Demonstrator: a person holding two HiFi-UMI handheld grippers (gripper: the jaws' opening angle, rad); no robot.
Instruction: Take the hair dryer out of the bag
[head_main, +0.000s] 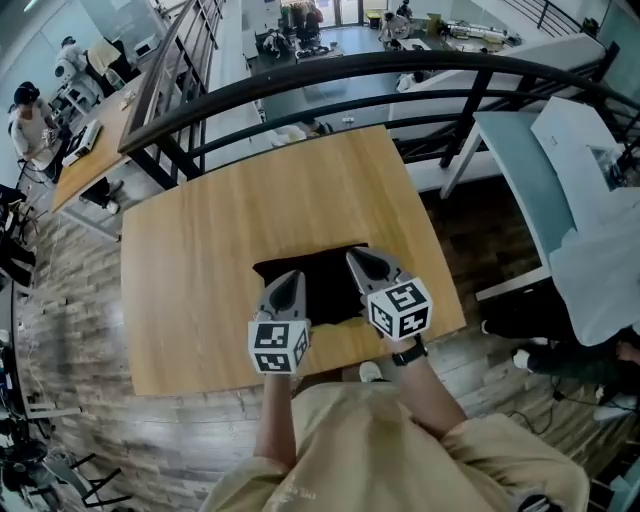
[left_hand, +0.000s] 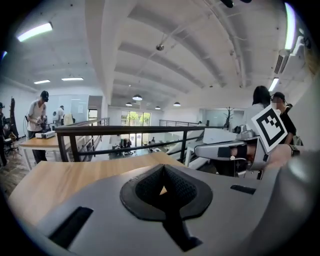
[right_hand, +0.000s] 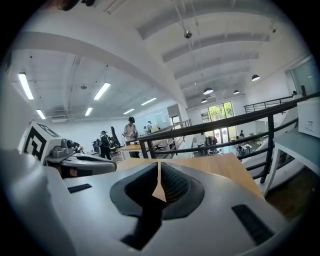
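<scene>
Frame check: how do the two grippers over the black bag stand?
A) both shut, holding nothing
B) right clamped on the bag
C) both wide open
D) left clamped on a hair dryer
A: in their own views the left gripper and right gripper have their jaws closed together with nothing between them, above the black bag.

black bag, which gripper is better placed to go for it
Right, marginally. Both the left gripper and right gripper hang shut and empty over the black bag, but the right's tips reach further across it.
</scene>
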